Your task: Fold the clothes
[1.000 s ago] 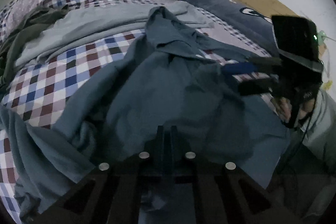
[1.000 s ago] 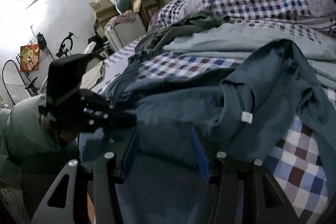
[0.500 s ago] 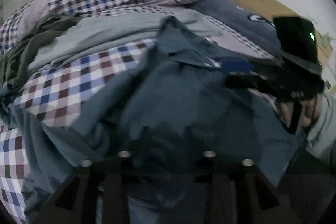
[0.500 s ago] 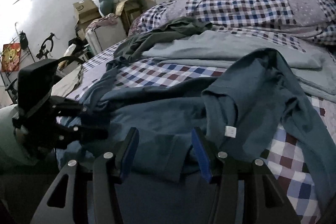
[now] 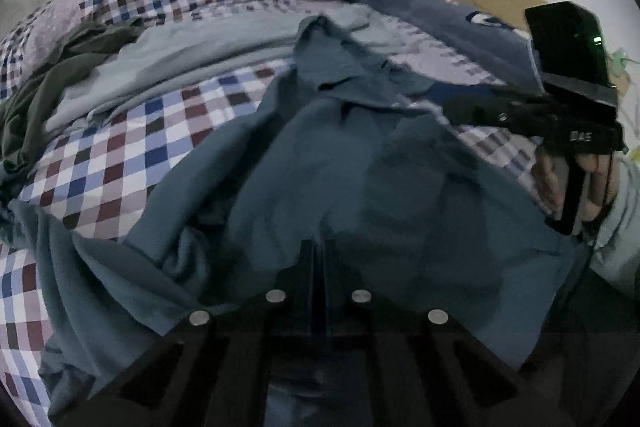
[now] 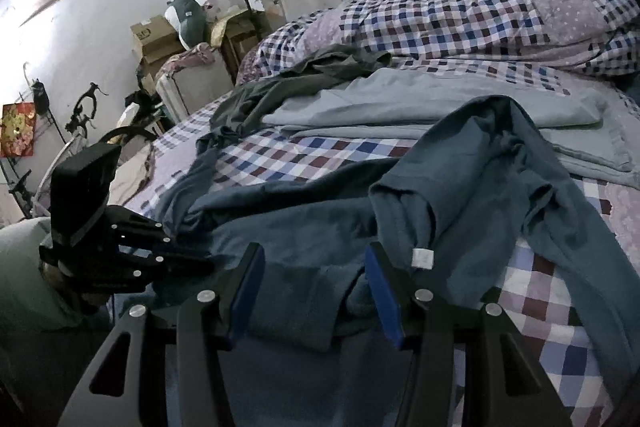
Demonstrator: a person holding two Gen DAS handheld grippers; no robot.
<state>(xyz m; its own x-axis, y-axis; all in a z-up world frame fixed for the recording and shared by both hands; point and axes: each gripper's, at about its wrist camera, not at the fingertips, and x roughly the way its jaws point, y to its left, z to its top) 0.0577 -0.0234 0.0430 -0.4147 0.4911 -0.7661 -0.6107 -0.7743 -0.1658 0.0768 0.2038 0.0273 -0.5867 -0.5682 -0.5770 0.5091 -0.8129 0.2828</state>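
The left gripper [image 5: 319, 259], a pair of black plastic tongs, has its two fingers pressed together with only a thin slit between them; the near hem of a crumpled teal-blue cotton shirt [image 5: 360, 163] lies right at their tips, but whether cloth is pinched there cannot be told. The right gripper [image 6: 314, 267] holds its two blue-padded fingers [image 6: 382, 287] wide apart, with a bunched fold of the same shirt lying between them. A small white label [image 6: 423, 258] hangs from the shirt just beside the right-hand pad. The shirt sprawls unfolded across a bed covered in a blue, maroon and white checked sheet [image 5: 100, 163]. Behind the shirt lies a flat pale grey garment [image 6: 420, 107], with a rumpled dark olive garment [image 6: 280, 87] beside it. A matching checked quilt [image 6: 440, 23] is heaped at the far edge of the bed. In the left wrist view a hand [image 5: 592, 183] grips the handle of the right gripper
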